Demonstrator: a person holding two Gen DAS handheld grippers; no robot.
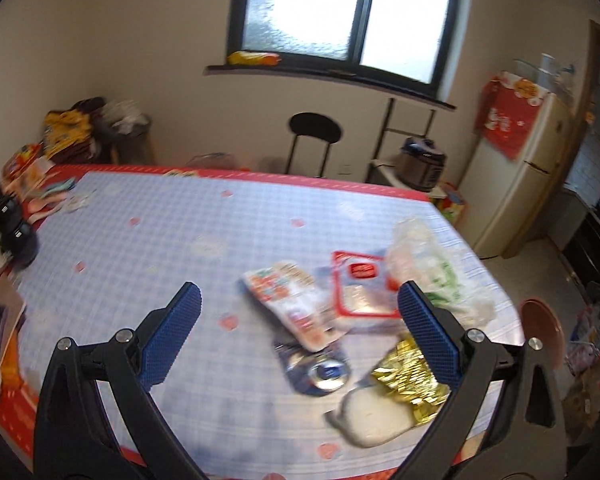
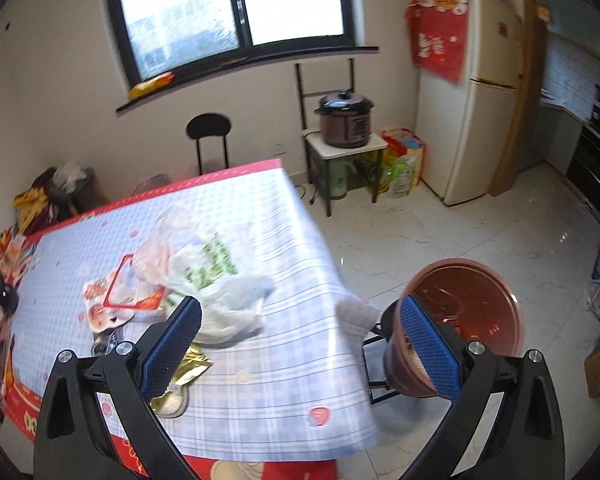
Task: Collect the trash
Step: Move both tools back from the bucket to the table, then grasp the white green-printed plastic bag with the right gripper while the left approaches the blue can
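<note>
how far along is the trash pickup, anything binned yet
Nothing looks collected yet. The brown bin beside the table shows no trash inside that I can make out. Both the left gripper and right gripper are open and empty above the table. Left to do: the gold wrapper, crushed can, snack packet, red-rimmed tray and plastic bags all lie on the tablecloth.

From the left wrist we look down across the table [image 1: 148, 240] toward the window [image 1: 340, 12]; from the right wrist we face its corner and the floor [image 2: 440, 248]. We share the litter pile [image 1: 352, 292].
</note>
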